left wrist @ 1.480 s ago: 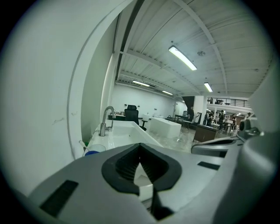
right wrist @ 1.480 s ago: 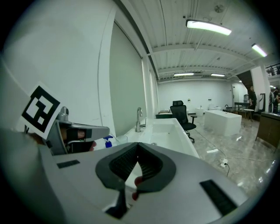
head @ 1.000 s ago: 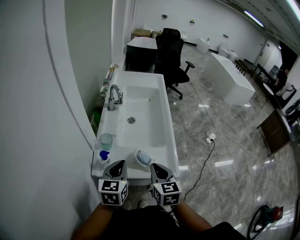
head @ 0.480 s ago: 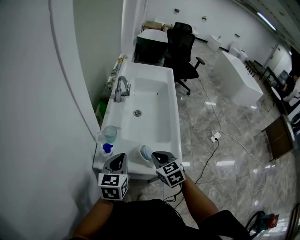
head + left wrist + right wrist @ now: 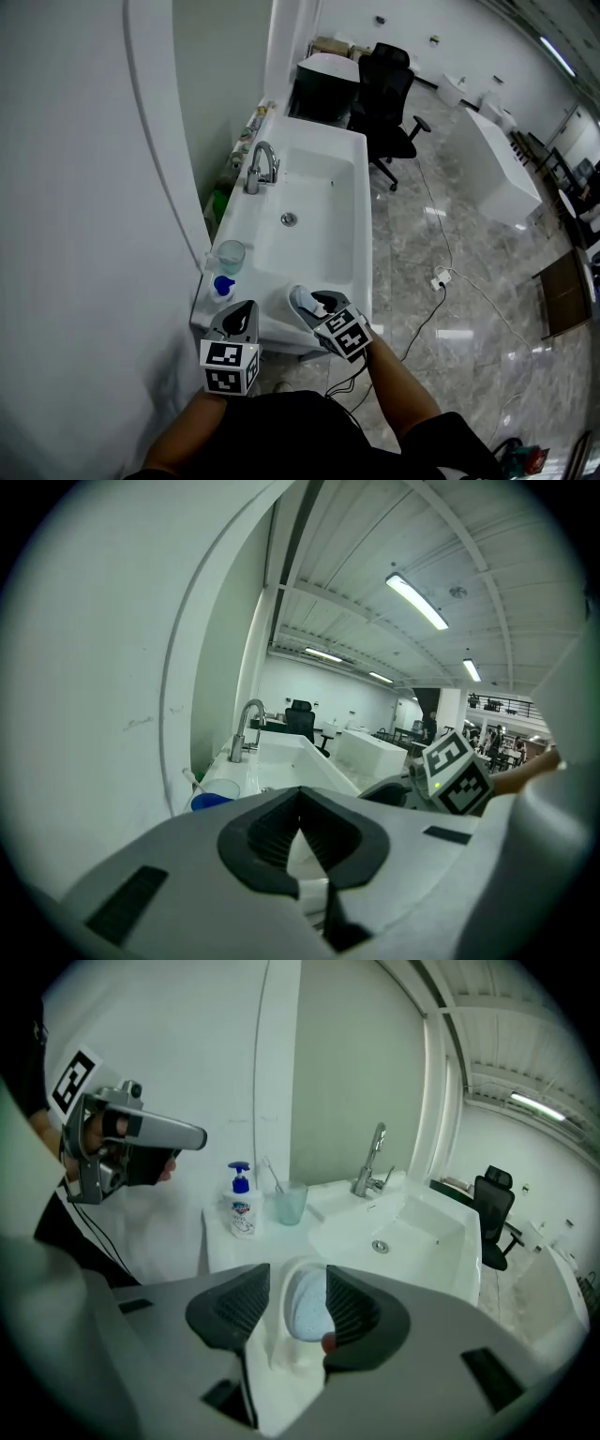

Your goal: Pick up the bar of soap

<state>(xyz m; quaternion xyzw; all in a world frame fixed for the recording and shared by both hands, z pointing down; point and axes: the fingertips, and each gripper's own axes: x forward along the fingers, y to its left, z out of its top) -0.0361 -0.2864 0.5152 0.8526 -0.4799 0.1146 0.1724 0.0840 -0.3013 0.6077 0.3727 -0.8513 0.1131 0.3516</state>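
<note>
The bar of soap lies in a white soap dish at the near end of the white counter, just in front of the sink basin. It is a pale, powdery blue oval with rounded edges and a faintly speckled, matte face. The dish's raised rim curves round its far end. From the head view it shows only as a small bluish patch beside the basin's near corner.

The right tongs point down at it. Their jaws have just been opening and now stand wide, one ribbed dark pad on each side of the soap. The bar lies between them, and there is a visible gap at the left pad, so nothing is clamped. I can't tell whether the right pad touches the dish.

The left tongs hover off the counter's near left corner with their jaws together and nothing between them.

Further along the wall side stand a white pump bottle with a blue cap and a clear greenish tumbler with a toothbrush in it. Beyond them is the chrome faucet.
</note>
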